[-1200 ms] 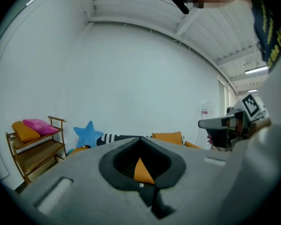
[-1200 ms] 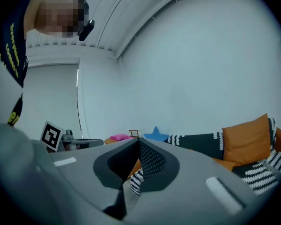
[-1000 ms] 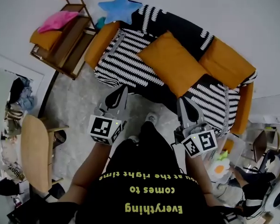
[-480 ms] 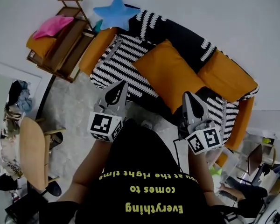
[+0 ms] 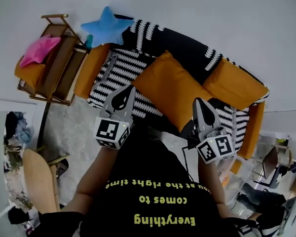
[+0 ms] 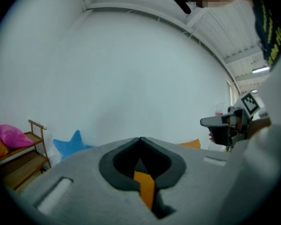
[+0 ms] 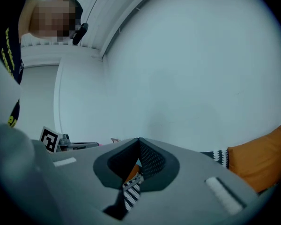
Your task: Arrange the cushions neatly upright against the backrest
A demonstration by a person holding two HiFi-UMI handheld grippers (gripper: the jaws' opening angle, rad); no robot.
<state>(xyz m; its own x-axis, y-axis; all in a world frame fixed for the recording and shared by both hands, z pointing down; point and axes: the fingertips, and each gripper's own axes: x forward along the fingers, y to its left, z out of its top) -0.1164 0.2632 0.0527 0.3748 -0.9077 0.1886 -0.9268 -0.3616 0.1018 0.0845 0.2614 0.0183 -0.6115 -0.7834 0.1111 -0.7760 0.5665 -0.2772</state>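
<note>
A sofa (image 5: pixel 118 75) in a black-and-white striped cover with orange arms fills the middle of the head view. One large orange cushion (image 5: pixel 170 90) lies tilted on the seat. A second orange cushion (image 5: pixel 234 83) (image 7: pixel 264 161) rests at the right end. A blue star cushion (image 5: pixel 103 26) (image 6: pixel 70 144) sits at the backrest's left end. My left gripper (image 5: pixel 129 89) (image 6: pixel 140 139) is shut and empty above the seat's front left. My right gripper (image 5: pixel 199 101) (image 7: pixel 139 140) is shut and empty beside the large cushion's near right edge.
A wooden rack (image 5: pixel 59 70) left of the sofa carries a pink cushion (image 5: pixel 39 48) (image 6: pixel 7 135) and an orange one (image 5: pixel 29 73). A wooden chair (image 5: pixel 39 181) stands at the lower left. Boxes and clutter (image 5: pixel 276 167) crowd the floor at the right.
The person has stepped closer to the sofa, and both shut grippers have come forward over its front edge. The large cushion now lies between them.
</note>
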